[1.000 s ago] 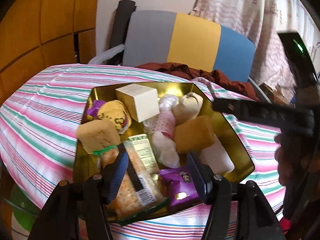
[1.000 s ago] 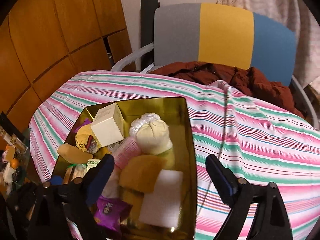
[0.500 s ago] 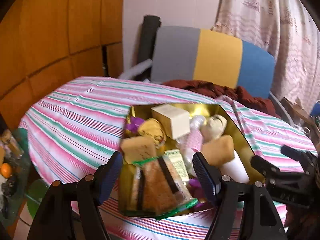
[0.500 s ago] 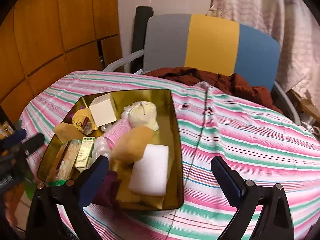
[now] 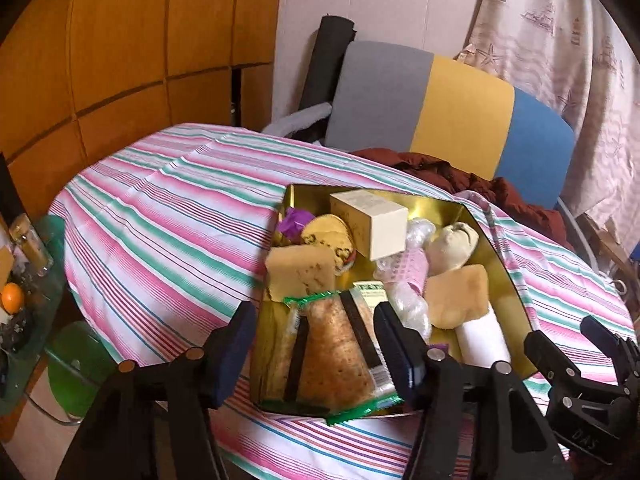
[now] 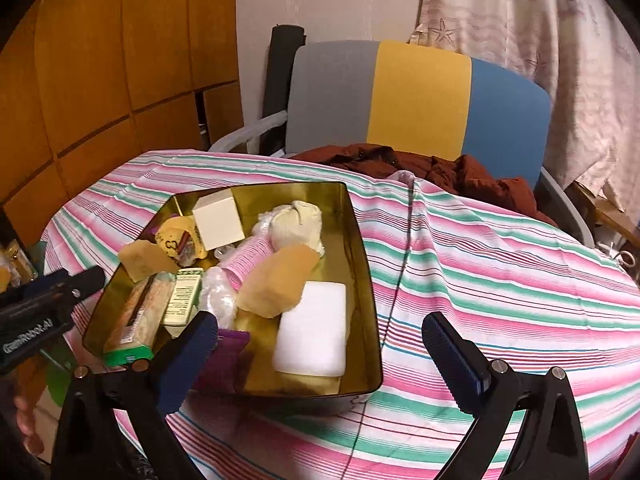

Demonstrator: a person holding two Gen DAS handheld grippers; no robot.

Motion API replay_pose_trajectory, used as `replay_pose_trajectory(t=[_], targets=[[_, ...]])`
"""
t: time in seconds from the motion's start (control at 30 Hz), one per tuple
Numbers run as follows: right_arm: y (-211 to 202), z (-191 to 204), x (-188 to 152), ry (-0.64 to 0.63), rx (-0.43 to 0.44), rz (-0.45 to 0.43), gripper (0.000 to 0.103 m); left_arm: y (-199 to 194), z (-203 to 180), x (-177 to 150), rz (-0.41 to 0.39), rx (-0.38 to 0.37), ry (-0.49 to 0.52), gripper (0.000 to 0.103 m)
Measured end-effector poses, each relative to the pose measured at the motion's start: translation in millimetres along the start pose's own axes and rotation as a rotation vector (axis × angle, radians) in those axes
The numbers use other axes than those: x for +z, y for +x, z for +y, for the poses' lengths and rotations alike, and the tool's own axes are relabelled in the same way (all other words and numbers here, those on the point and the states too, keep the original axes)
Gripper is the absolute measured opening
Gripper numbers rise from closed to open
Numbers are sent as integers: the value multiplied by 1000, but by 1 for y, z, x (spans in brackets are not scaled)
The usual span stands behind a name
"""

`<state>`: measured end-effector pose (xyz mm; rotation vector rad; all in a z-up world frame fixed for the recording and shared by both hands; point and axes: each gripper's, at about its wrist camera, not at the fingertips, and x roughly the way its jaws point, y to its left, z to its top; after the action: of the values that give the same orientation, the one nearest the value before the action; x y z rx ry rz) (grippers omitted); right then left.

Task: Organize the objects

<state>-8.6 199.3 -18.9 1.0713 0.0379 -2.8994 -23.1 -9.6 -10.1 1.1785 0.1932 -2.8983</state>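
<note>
Striped tablecloth [image 6: 500,280] w/ gold tin [image 6: 362,280] holding cream box [image 6: 219,220], sponges, snacks.

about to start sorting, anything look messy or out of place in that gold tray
Yes. The gold tray is heaped, its items lying tilted across each other. The cracker packet sticks out over the near rim, and the cream box leans on the pile. Both tongs, left and right, are open and empty.

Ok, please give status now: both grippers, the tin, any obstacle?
Left gripper open, empty. Right gripper open, empty. Gold tin full, on striped cloth. Nothing blocking.
</note>
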Motion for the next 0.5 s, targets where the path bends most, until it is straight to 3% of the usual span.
replay_pose_trajectory(t=[0.5], targets=[[-4,4,1,-4,16,-17,103,-9,-16,0,-25,-13,71,49]])
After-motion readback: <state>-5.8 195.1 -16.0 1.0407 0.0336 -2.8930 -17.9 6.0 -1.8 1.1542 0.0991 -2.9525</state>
